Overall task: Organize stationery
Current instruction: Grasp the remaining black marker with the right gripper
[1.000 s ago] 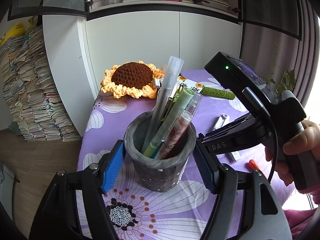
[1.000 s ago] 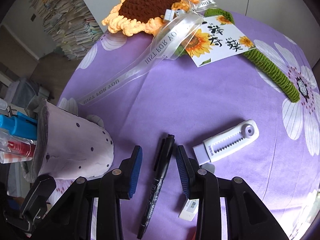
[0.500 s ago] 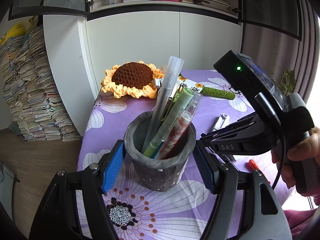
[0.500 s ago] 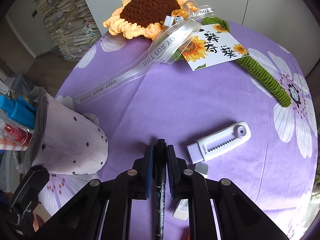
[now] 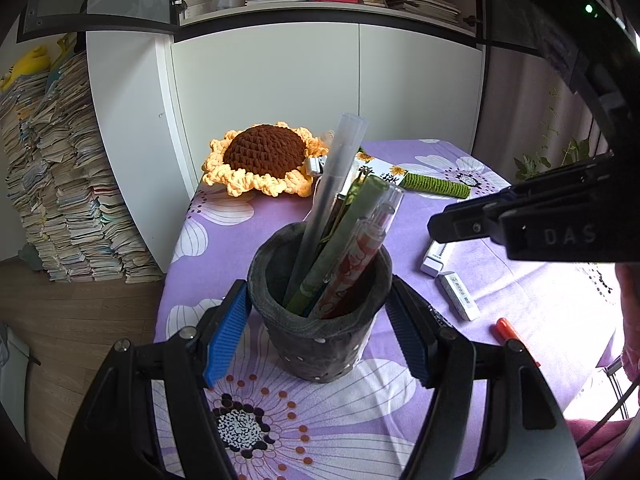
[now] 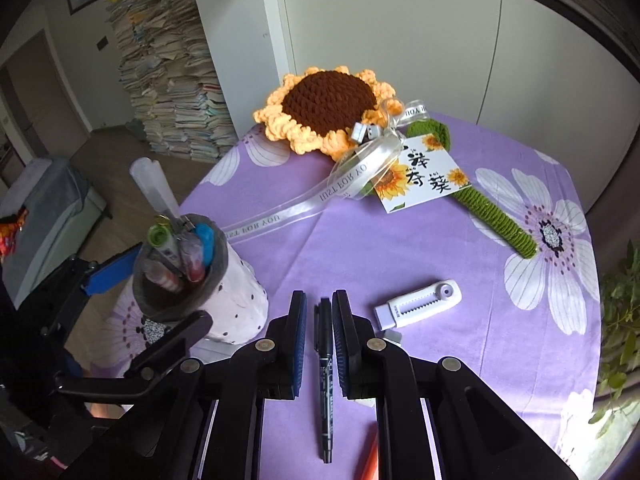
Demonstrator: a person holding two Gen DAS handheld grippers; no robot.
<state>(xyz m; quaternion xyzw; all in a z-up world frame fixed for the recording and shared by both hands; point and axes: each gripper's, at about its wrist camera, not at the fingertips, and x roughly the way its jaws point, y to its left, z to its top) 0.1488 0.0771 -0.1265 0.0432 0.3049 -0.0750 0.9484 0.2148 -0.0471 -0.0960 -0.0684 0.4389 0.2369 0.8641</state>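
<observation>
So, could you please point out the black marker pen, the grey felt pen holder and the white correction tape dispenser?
black marker pen [image 6: 326, 364]: right wrist view, mid-barrel.
grey felt pen holder [image 5: 316, 346]: left wrist view, front wall.
white correction tape dispenser [image 6: 418, 309]: right wrist view, middle of its body.

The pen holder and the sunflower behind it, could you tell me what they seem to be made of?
The pen holder looks like soft grey felt or fleece: matte, fuzzy rolled rim, small white dots. The sunflower is crocheted chunky yarn, with visible looped stitches, brown centre and yellow petals.
</observation>
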